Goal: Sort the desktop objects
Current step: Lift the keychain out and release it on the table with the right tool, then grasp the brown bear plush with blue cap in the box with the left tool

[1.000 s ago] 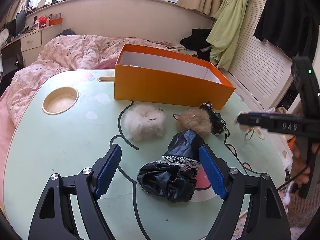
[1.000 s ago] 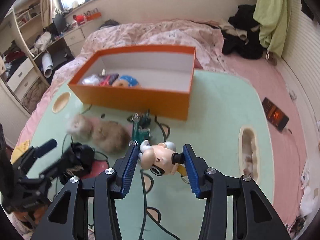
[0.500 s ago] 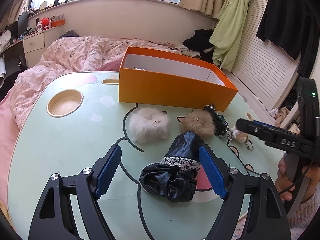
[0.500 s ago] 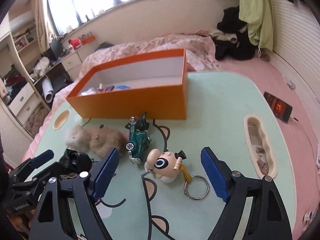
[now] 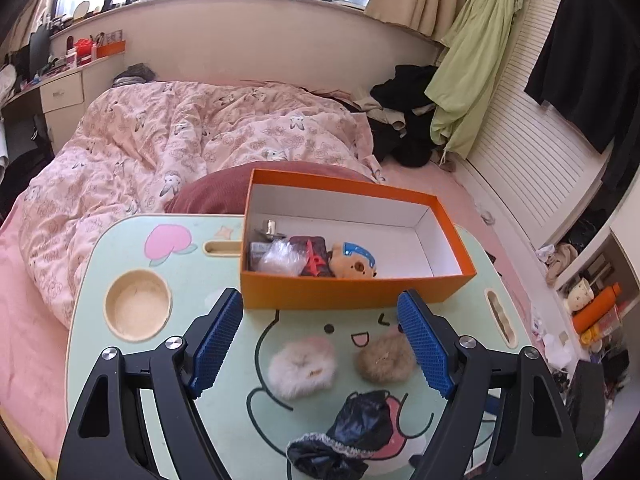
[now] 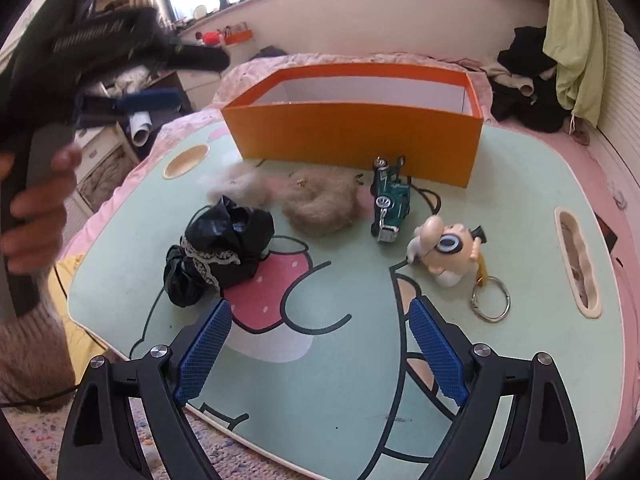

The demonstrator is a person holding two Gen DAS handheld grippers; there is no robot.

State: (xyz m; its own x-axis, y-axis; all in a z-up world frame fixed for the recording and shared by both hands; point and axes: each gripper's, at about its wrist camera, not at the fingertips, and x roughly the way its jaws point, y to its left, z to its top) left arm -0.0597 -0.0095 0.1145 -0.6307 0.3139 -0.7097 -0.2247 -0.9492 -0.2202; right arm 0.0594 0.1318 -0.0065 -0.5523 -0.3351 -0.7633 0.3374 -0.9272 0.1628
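Note:
My left gripper (image 5: 320,320) hangs open and empty above the table, looking down into the orange box (image 5: 352,292), which holds a small plush (image 5: 354,260) and a plastic bag (image 5: 280,258). Below it lie a white fluffy scrunchie (image 5: 302,364), a brown one (image 5: 386,358) and a black lace scrunchie (image 5: 348,440). My right gripper (image 6: 320,312) is low over the table's near edge, its jaws opening with nothing between them. Beyond it, the cartoon keychain figure (image 6: 446,252) lies beside a green toy car (image 6: 390,200), in front of the orange box (image 6: 352,136).
The green lap table (image 6: 360,380) has a round cup recess (image 5: 138,306) at the left and a slot (image 6: 578,256) at the right. A bed with a pink quilt (image 5: 180,140) lies behind. A hand (image 6: 36,208) holds the blurred left gripper (image 6: 188,78).
My right gripper opened, let go of the keychain figure onto the table and drew back. The left gripper rose and moved toward the box, still open.

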